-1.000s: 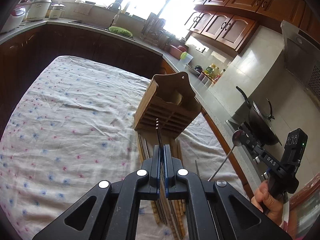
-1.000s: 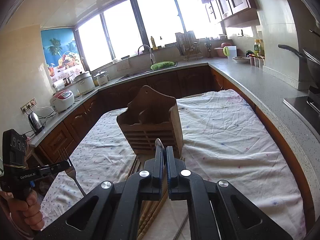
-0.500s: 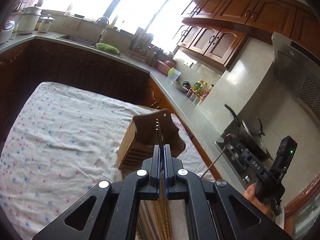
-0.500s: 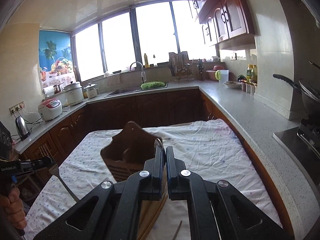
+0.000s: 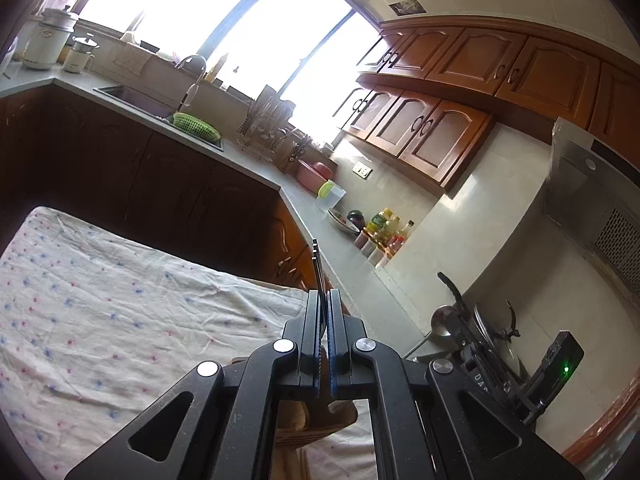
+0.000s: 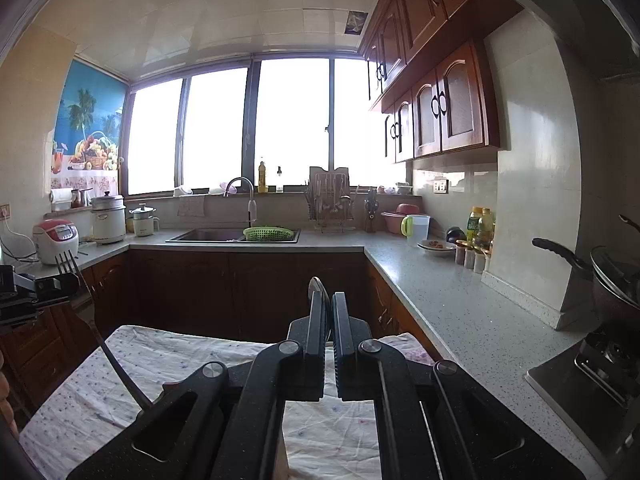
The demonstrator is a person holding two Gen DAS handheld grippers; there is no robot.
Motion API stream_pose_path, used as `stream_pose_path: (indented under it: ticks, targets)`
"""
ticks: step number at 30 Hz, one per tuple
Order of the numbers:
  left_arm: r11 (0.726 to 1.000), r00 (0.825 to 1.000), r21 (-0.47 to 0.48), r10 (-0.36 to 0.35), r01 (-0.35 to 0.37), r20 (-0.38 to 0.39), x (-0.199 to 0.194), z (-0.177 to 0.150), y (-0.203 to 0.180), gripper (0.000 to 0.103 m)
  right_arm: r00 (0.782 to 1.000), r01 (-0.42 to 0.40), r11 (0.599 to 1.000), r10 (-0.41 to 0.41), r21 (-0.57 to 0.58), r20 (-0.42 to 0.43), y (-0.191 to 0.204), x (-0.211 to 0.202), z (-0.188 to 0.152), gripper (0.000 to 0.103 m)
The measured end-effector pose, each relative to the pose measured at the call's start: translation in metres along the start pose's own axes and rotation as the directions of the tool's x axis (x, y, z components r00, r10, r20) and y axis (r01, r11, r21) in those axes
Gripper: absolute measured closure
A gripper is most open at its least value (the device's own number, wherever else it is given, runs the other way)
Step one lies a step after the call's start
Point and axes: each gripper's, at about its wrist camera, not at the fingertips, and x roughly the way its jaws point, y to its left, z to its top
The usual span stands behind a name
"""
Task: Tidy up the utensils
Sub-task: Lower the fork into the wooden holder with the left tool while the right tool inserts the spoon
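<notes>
While both tools ride high over the cloth-covered table (image 5: 100, 312), the wooden holder (image 5: 320, 426) sits low, below and just behind the tips of the left gripper (image 5: 325, 300), mostly hidden by its body. That gripper is pinched narrow on a fork (image 5: 316, 264), whose long axis runs nearly upright, tines up and handle down toward the holder. Further right, the right gripper (image 6: 326, 304) is closed on a spoon (image 6: 318, 286), bowl poking above the 2 fingers. Judging by this, the left is nearer, and its drop must go straight down along the handle.
</notes>
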Motion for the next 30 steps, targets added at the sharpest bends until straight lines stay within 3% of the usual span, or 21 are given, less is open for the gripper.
stream_pose_path:
  ticks: [6,13,19,30]
  targets:
    - [0.998,0.999,-0.049,0.034,-0.036,-0.038,0.042,-0.014,0.035,0.103,0.999,0.005,1.0,-0.006,-0.031,-0.036,0.017,0.023,-0.03,0.1]
    - [0.996,0.995,-0.052,0.07,-0.074,-0.074,0.064,-0.026,0.039,0.1,0.989,-0.042,0.999,0.039,-0.023,-0.14,0.025,0.041,-0.063,0.1]
    - [0.994,0.988,-0.052,0.087,-0.094,-0.124,0.061,-0.032,0.033,0.1,0.968,-0.097,0.995,0.095,-0.001,-0.232,0.024,0.051,-0.08,0.1]
    - [0.992,0.987,-0.055,0.107,-0.114,-0.124,0.057,-0.029,0.03,0.097,0.958,-0.116,0.992,0.123,0.045,-0.259,0.018,0.053,-0.076,0.1]
